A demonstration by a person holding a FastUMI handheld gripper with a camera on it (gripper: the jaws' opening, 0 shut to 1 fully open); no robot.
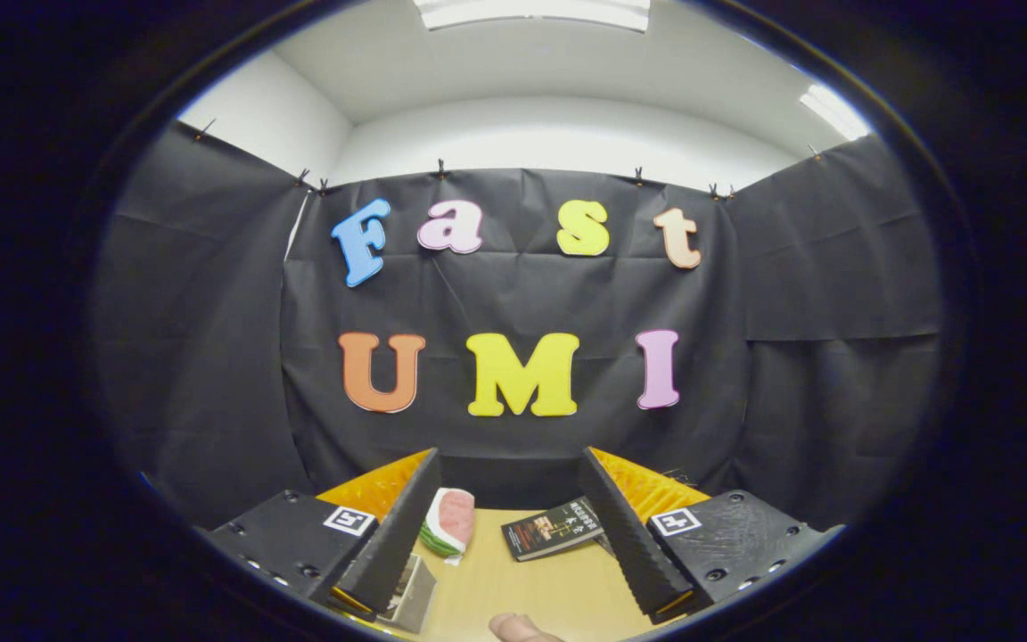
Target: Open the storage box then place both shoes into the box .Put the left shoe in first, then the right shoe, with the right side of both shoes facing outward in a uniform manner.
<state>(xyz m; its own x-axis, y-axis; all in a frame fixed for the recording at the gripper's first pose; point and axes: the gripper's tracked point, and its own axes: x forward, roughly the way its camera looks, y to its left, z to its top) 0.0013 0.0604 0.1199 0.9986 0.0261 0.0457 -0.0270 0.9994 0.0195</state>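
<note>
My gripper (513,526) is held high and level, its two fingers (393,535) spread wide apart with nothing between them. Beyond the fingers lies a stretch of wooden table (522,588) in front of the black booth wall. No part of a shoe or a storage box can be made out from here.
A watermelon-slice toy (449,521) lies on the table just beyond the left finger. A dark book (554,528) lies flat near the right finger. A small grey box corner (414,596) sits under the left finger. A fingertip of a person (522,629) pokes in at the table's near edge.
</note>
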